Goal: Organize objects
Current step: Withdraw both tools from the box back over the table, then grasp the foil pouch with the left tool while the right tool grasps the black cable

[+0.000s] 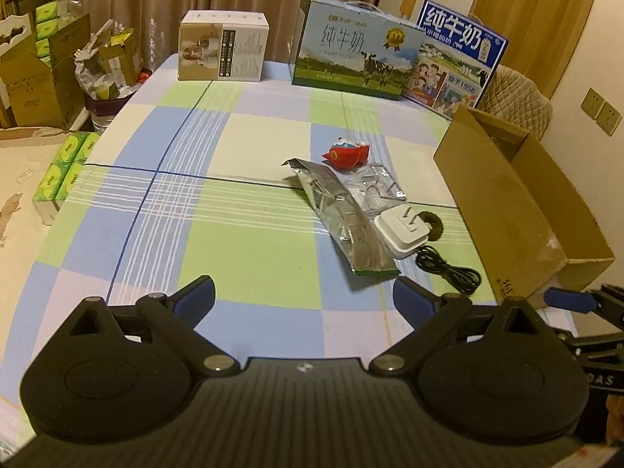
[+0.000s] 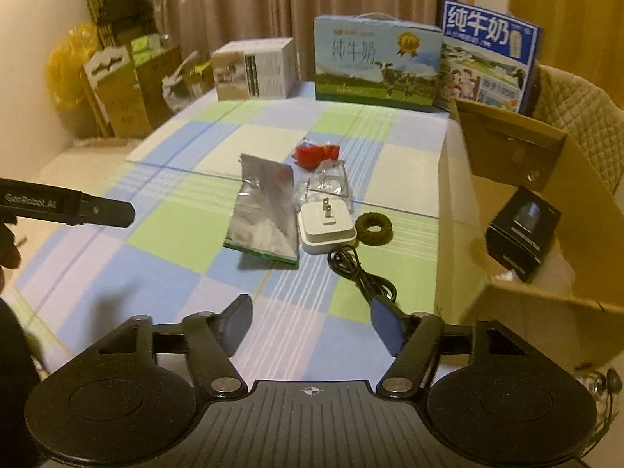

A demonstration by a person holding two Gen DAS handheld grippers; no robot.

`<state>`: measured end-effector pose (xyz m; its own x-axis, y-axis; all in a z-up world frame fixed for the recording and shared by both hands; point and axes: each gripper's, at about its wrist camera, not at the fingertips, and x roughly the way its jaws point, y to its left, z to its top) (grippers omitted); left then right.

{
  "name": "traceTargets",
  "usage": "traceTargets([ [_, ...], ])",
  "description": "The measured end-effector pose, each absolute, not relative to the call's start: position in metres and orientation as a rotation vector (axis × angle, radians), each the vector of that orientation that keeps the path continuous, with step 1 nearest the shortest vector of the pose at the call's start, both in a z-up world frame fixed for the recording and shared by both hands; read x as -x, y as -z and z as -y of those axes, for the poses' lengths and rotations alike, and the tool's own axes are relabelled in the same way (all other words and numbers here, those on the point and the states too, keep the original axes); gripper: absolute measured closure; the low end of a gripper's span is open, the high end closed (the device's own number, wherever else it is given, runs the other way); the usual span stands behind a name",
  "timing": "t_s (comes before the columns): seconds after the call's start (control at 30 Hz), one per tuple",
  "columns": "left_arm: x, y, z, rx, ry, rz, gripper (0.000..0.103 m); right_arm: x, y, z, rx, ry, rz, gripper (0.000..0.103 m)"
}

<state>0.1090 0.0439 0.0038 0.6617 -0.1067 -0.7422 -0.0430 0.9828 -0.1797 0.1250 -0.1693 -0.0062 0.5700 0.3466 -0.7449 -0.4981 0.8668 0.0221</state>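
Left gripper (image 1: 304, 296) low centre, jaws apart, empty. Mid-frame: pouch (image 2: 265, 214), plug (image 2: 327, 226), cable (image 2: 362, 273), bunched beside the box (image 2: 460, 234) at right, probably awaiting packing. Right gripper (image 2: 310, 323) gaping, holding nothing, aimed at cable, likely next

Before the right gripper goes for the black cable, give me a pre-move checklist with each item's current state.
1. Right gripper empty, jaws apart: ok.
2. Left gripper empty, jaws apart: ok.
3. Black cable uncovered on the checked cloth, just ahead of the right gripper: ok.
4. Cable separate from the white charger: cannot tell; its far loop lies right at the charger's edge.
5. Cardboard box open on top with room inside beside the small black box: ok.
6. Foil pouch off the cable: ok.
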Motion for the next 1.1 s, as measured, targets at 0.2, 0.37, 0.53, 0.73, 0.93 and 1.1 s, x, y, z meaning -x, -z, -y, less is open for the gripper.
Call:
traceTargets([
  [0.2,-0.136,0.016,-0.048,0.172,0.070,-0.877,0.007,-0.162,0.037,0.154,0.286,-0.477,-0.851,0.055],
  [0.37,-0.159,0.034,-0.047,0.158,0.090,-0.901,0.007,-0.190,0.060,0.145,0.362,-0.459,-0.859,0.056],
  [0.53,-0.175,0.047,-0.045,0.149,0.120,-0.912,0.007,-0.213,0.081,0.137,0.445,-0.431,-0.877,0.057],
  [0.73,-0.187,0.056,-0.042,0.155,0.149,-0.928,0.007,-0.232,0.096,0.143,0.417,-0.401,-0.951,0.081],
  [0.93,-0.201,0.065,-0.040,0.231,0.179,-0.953,0.008,-0.231,0.091,0.152,0.233,-0.454,-1.001,0.093],
  [1.1,-0.221,0.075,-0.030,0.283,0.198,-0.988,0.031,-0.227,0.087,0.156,0.125,-0.462,-1.029,0.093],
])
